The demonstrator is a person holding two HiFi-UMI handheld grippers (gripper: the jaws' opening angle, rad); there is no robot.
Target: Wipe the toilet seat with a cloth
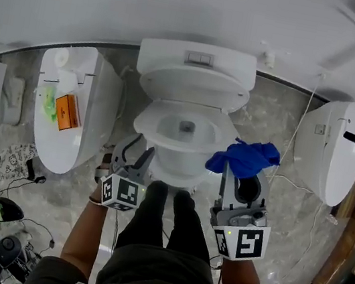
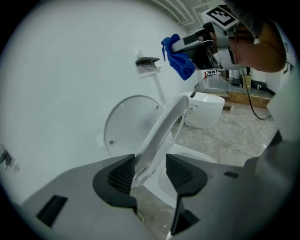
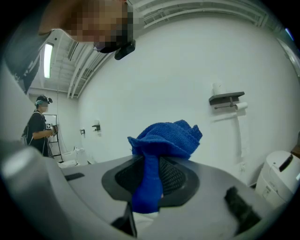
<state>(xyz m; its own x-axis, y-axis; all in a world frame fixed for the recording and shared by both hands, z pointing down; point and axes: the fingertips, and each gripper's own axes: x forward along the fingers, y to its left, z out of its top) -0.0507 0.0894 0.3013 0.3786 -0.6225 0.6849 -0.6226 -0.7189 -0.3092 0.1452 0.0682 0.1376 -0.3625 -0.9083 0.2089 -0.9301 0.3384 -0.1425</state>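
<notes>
The front rim of the toilet seat is clamped between the ribbed pads of the left gripper, which are set moderately apart on either side of it. The seat is held tilted, lifted clear of the bowl and short of the raised lid. Its long axis runs from the jaws away toward the hinge. The right gripper is closed on the blue cloth: a narrow pinched tail runs back between the pads, and a bunched head flares forward beyond the tips. In the head view the cloth is carried in the air over the right side of the toilet seat, apart from it, while the left gripper is placed at the rim's front left. The cloth is deep blue, with a looped pile and folded edges. Marbled floor lies open on both sides, bounded by a second toilet at the left and a third at the right, with a white cable trailed across the right side.
</notes>
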